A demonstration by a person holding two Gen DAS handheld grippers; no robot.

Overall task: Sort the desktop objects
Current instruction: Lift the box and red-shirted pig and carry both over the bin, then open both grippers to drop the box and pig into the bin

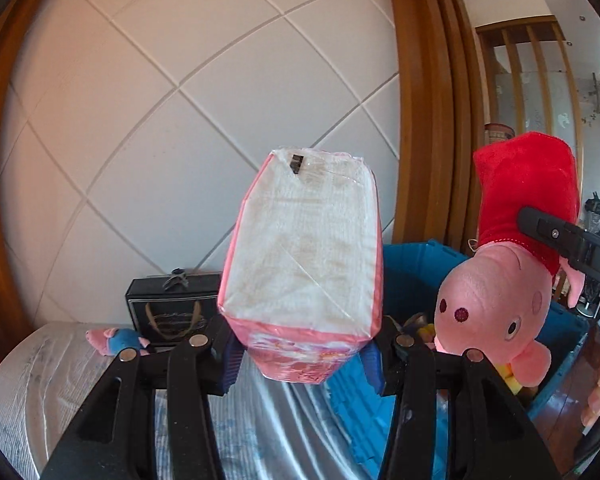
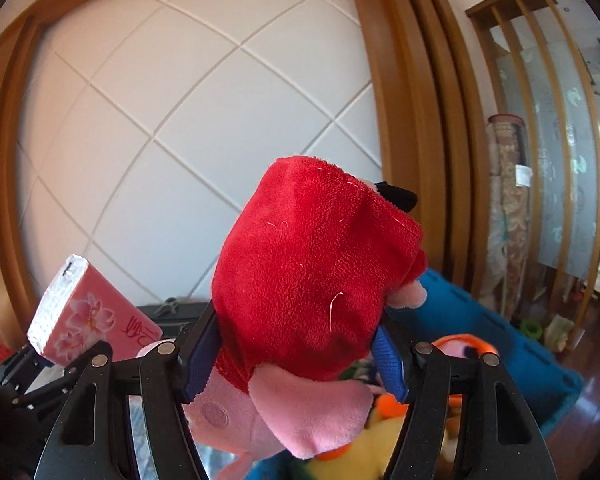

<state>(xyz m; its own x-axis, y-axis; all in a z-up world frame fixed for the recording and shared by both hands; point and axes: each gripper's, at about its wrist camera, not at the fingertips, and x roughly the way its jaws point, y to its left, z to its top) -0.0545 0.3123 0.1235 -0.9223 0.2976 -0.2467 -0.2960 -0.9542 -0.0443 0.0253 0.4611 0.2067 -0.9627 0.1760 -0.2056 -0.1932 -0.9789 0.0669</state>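
tissue pack (image 1: 300,248): pink wrapper, flower print, clamped in left gripper (image 1: 300,354) jaws
pig plush (image 2: 312,280): red dress, squeezed in right gripper (image 2: 296,356) jaws
room: white diamond-panelled wall (image 1: 160,120), blue bin (image 1: 416,272)

Left hand-held gripper (image 1: 304,350) — black plastic arms, silver rivets; blue ribbed pads (image 1: 231,364); right hand-held gripper (image 2: 296,364) alike.

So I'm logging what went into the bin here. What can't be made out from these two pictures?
- Blue bin contents: left wrist view, hidden behind the tissue pack and pig plush.
- Same in the right wrist view: the plush covers all but scraps of yellow and orange toys.
- Black gift box print: too small to read.
- Small plush on the covered table: partly hidden.
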